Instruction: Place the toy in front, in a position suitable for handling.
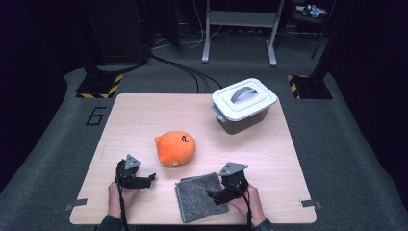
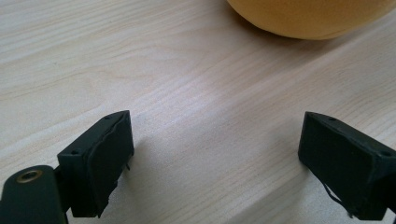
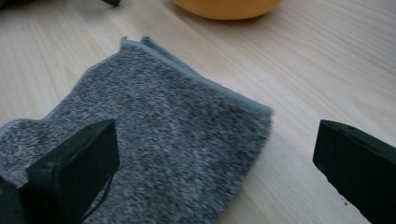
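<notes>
Grey towel lies folded flat at the bench's near edge, so you can straddle its right border: your right claw hovers over it, jaws apart. Your left claw, also gaping, rests beside the orange plush toy.

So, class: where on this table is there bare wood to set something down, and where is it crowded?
Bare wood: the far-left stretch of the table, left of the lidded box and beyond the orange plush; also the right side, between the box and the right gripper. Crowded: the near edge, with the left gripper, the grey cloth and the plush.
</notes>
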`<move>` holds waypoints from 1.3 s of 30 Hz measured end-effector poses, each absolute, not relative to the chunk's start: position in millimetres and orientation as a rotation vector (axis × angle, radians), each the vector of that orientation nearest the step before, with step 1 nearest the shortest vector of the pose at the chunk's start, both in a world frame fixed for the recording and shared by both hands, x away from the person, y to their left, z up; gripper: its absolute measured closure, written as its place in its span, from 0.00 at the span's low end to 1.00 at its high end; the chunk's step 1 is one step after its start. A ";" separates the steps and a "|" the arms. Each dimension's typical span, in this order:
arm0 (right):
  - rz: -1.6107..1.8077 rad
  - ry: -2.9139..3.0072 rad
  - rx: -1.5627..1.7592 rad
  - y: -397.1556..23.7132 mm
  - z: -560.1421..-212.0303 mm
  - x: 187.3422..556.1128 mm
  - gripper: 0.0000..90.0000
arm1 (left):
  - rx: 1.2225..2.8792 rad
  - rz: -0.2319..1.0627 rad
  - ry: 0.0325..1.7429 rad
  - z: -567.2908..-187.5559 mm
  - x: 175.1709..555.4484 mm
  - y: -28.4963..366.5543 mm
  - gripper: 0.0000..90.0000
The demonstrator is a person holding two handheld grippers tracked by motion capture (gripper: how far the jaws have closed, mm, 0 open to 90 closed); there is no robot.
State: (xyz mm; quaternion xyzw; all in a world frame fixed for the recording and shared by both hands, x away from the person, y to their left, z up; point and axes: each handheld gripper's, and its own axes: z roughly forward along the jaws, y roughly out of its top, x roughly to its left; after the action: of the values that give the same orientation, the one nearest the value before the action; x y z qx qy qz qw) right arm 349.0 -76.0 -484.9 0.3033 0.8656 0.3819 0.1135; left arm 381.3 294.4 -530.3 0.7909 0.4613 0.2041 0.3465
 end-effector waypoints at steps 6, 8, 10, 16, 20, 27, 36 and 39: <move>1.104 2.580 0.823 -58.3 -486.4 342.8 0.00 | 2.052 0.530 1.197 -530.3 381.3 294.4 0.11; 1.096 2.587 0.817 -53.9 -486.8 341.8 0.00 | 2.053 0.530 1.197 -530.3 381.3 294.4 0.11; 1.099 2.596 0.792 -49.8 -488.5 341.5 0.00 | 2.052 0.530 1.197 -530.3 381.3 294.4 0.11; 1.055 2.639 0.755 -40.0 -497.2 342.7 0.03 | 2.052 0.529 1.198 -530.3 381.3 294.4 0.11; 1.012 2.666 0.752 -36.1 -504.0 343.8 0.07 | 2.052 0.530 1.197 -530.4 381.3 294.4 0.11; 0.978 2.677 0.761 -36.8 -514.3 345.1 0.16 | 2.051 0.530 1.198 -530.4 381.3 294.4 0.11; 0.982 2.662 0.762 -39.7 -515.5 345.1 0.29 | 2.050 0.531 1.200 -530.4 381.2 294.3 0.11; 0.992 2.653 0.784 -41.5 -514.9 344.5 0.37 | 2.051 0.531 1.200 -530.4 381.2 294.3 0.11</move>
State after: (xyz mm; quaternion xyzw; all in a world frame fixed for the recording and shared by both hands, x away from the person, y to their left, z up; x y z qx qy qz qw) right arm 344.5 -41.5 -514.9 0.2654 0.8981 0.3357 0.1012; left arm 381.2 294.3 -530.4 0.7902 0.4623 0.2046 0.3463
